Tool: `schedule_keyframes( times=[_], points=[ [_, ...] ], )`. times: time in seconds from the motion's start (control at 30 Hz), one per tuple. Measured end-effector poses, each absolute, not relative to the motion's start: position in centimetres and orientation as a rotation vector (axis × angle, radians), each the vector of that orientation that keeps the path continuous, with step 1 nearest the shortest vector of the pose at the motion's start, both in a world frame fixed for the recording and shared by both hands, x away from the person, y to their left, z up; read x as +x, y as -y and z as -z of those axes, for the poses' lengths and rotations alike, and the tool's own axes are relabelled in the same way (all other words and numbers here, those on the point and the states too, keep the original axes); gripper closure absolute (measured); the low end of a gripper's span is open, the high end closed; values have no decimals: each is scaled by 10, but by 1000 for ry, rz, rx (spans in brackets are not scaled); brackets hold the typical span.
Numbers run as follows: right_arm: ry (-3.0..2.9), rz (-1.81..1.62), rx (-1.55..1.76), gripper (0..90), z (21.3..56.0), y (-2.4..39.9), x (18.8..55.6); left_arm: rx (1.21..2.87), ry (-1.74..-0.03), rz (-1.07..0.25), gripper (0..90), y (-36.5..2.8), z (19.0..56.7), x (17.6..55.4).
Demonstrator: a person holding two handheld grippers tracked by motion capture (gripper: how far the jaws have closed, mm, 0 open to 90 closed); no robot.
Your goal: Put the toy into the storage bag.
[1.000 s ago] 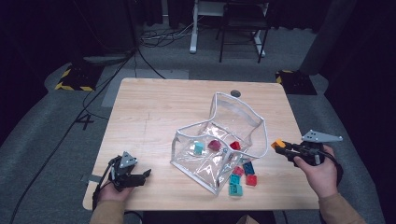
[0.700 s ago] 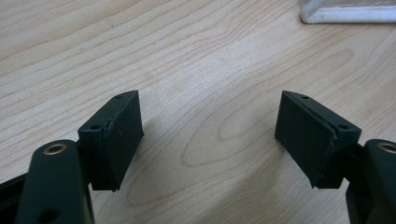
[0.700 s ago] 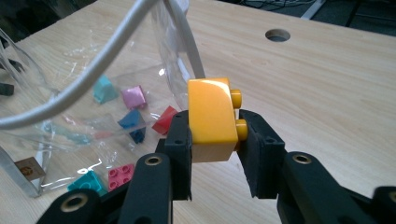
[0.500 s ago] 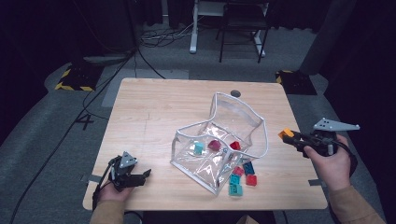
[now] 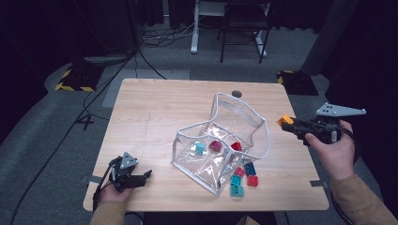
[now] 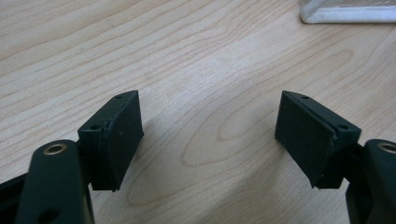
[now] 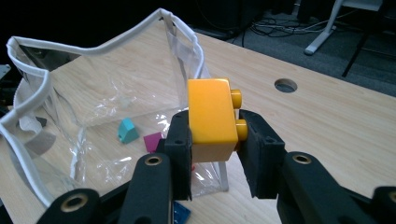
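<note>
**Right gripper lifts a yellow brick clear of the table, beside the clear bag**

Right gripper (image 7: 214, 140) is clamped on a yellow toy brick (image 7: 211, 116), one pad on each side, studs facing the right-hand jaw. In the high view this gripper (image 5: 287, 123) now sits higher and farther out past the table's right edge than a second ago, when it was low over the wood just beside the bag. The brick has come up with it, so the pick has succeeded and the grip looks firm.

Ahead of and below the brick stands the clear plastic bag (image 5: 239, 126) with white piping, its mouth open towards the gripper. Inside, beyond the jaws, lie a teal block (image 7: 127, 130) and a magenta block (image 7: 153, 141). Loose blocks, teal (image 5: 236, 189), red (image 5: 252, 181) and blue (image 5: 249, 168), lie on the table (image 5: 155, 108) outside the bag, nearer the person than the raised gripper. Judging by this, the brick is probably on its way over the rim and into the bag, with the loose pieces left to follow.

Left gripper (image 6: 210, 133) has kept its place at the near left corner, well apart from the bag; its jaws stand wide apart with nothing but bare wood between them.
</note>
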State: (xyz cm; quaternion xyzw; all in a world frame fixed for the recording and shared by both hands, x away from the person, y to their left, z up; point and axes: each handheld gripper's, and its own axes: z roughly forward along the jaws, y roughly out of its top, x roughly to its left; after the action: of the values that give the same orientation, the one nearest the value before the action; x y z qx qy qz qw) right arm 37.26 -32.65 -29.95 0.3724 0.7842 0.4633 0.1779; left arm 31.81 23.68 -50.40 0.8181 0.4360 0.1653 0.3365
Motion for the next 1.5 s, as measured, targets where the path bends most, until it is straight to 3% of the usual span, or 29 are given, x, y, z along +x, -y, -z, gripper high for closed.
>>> schedule_keyframes(
  times=[0.87,1.5],
  points=[
    [-2331,-1332,953,666,278,247,411,2130,-1141,-428,233,-237,504,317],
    [-2447,-1297,1052,666,319,178,447,2130,-1138,-425,229,-238,504,318]
  ],
)
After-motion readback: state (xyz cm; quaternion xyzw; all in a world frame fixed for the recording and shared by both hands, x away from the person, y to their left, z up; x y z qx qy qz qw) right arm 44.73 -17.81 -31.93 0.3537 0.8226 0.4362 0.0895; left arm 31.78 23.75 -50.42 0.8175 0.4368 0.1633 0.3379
